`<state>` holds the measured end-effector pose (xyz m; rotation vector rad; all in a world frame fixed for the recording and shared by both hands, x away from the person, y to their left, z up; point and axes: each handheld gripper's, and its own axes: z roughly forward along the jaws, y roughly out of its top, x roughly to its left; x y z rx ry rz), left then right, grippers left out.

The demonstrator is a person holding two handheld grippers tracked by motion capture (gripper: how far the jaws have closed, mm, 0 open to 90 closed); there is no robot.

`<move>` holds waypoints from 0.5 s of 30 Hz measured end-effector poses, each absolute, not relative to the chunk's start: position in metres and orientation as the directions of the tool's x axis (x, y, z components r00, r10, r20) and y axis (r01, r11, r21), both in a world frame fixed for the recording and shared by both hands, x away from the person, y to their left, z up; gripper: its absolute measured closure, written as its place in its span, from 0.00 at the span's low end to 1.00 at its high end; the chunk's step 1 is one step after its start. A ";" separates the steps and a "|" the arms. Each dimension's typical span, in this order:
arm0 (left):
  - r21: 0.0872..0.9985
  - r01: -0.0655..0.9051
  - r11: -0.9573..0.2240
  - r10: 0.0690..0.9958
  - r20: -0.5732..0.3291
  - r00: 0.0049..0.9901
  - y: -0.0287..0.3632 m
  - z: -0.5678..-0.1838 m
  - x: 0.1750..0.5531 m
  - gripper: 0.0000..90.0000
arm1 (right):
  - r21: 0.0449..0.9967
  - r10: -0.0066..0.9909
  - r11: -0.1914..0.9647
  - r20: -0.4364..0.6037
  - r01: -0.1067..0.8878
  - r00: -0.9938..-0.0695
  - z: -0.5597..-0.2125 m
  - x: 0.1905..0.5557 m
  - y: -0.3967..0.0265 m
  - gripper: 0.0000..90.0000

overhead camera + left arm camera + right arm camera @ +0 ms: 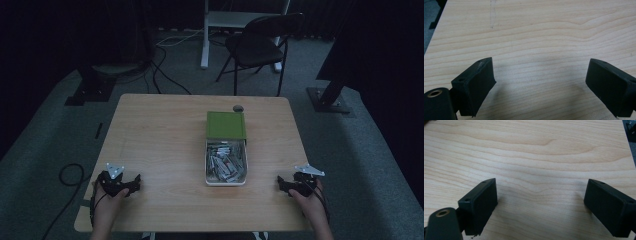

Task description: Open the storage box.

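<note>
A white open box (226,181) full of several small grey and red pieces sits at the middle of the wooden table (160,135). Its green lid (226,125) lies just behind it. My left gripper (120,183) rests near the table's front left corner, held by a hand. In the left gripper view its jaws (539,82) stand wide apart over bare wood, nothing between them. My right gripper (296,184) rests near the front right edge. Its jaws (541,202) are likewise open over bare wood.
A small dark round object (238,108) lies at the table's far edge behind the lid. A black folding chair (260,45) and a white desk leg (205,40) stand beyond the table. Cables (165,70) run over the grey carpet.
</note>
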<state>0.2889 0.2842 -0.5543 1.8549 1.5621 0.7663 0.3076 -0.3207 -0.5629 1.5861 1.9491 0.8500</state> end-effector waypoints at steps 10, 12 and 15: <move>0.702 0.705 -0.098 0.992 0.011 0.126 0.290 -0.556 0.294 0.09 | 0.724 0.978 0.133 0.016 0.677 -0.210 -0.563 0.308 -0.321 0.12; 0.703 0.705 -0.095 0.992 0.011 0.123 0.290 -0.556 0.294 0.09 | 0.724 0.978 0.133 0.016 0.677 -0.210 -0.563 0.308 -0.321 0.12; 0.704 0.705 -0.093 0.993 0.010 0.121 0.290 -0.556 0.294 0.10 | 0.724 0.978 0.133 0.017 0.677 -0.210 -0.563 0.308 -0.321 0.12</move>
